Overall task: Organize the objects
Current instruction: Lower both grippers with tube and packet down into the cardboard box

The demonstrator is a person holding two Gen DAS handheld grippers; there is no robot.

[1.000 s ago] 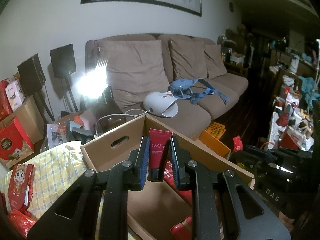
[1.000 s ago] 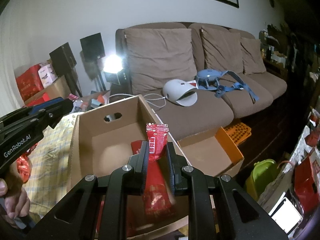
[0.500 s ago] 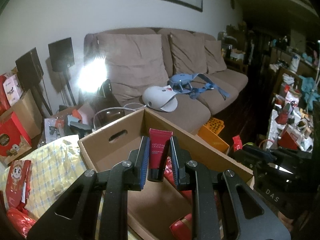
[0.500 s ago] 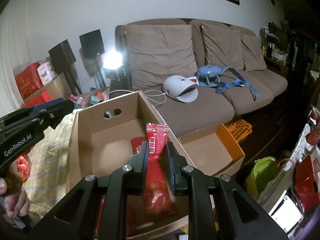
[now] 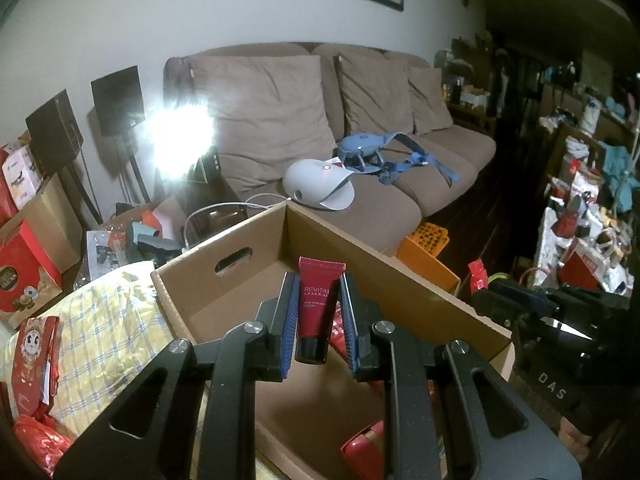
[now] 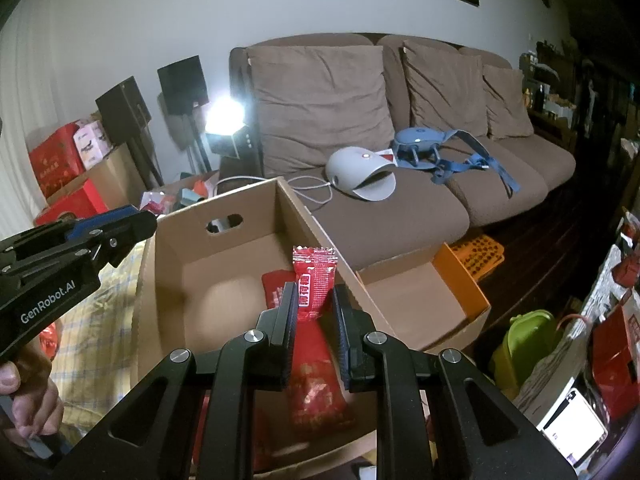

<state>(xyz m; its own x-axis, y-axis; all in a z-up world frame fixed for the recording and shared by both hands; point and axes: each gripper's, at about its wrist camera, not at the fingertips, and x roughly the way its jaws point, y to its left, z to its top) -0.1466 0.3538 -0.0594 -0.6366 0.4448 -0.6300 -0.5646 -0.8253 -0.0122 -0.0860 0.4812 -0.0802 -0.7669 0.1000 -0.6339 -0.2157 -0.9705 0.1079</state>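
Note:
My left gripper is shut on a dark red cream tube and holds it upright over the open cardboard box. My right gripper is shut on a small red snack packet above the same cardboard box. Red packets lie on the box floor. The left gripper also shows in the right wrist view, at the box's left rim.
A brown sofa stands behind the box with a white device and a blue harness. A smaller orange-edged box sits to the right. A yellow checked cloth and red packages lie to the left.
Both grippers keep their hold. The box and sofa have drifted slightly in both views; the left view has shifted a little toward the box's far corner.

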